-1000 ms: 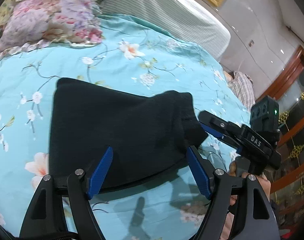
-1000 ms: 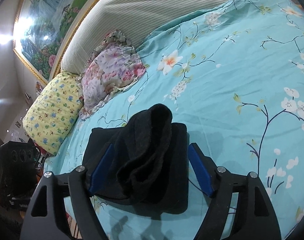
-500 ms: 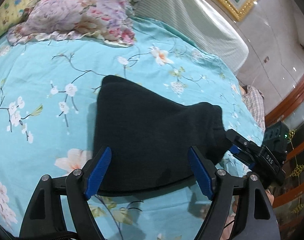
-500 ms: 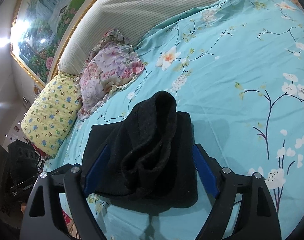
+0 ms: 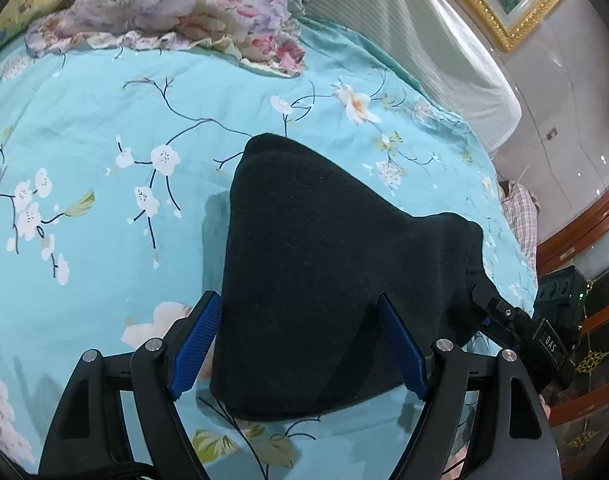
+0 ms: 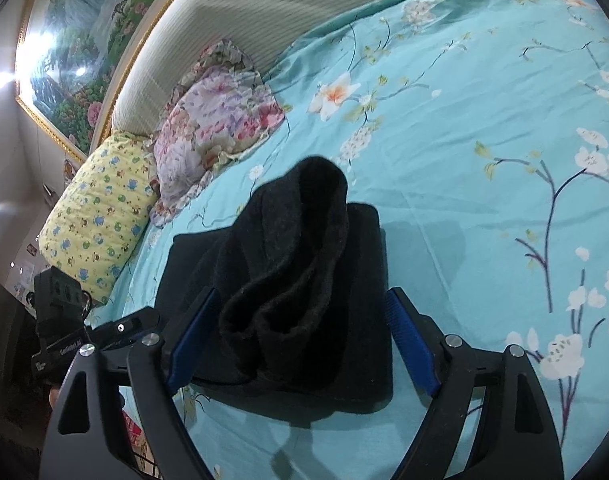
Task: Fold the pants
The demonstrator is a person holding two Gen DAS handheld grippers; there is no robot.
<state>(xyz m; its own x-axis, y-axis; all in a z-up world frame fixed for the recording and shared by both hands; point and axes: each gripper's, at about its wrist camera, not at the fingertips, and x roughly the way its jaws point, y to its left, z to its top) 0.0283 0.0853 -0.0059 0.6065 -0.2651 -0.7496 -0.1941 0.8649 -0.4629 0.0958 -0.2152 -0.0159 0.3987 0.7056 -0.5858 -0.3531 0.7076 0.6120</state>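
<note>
Pants point(image 5: 324, 272), black and folded into a thick bundle, lie on the turquoise floral bedspread point(image 5: 104, 128), well short of the flowered pillow point(image 5: 176, 4) by the headboard. We see our left tool point(image 5: 298, 344) released, blue pads either side of the bundle's near edge without pressing it. Our right tool point(image 6: 300, 344) has just been opening and straddles the rumpled end point(image 6: 288, 248); its pads seem clear of the cloth, though the left one is partly hidden.
</note>
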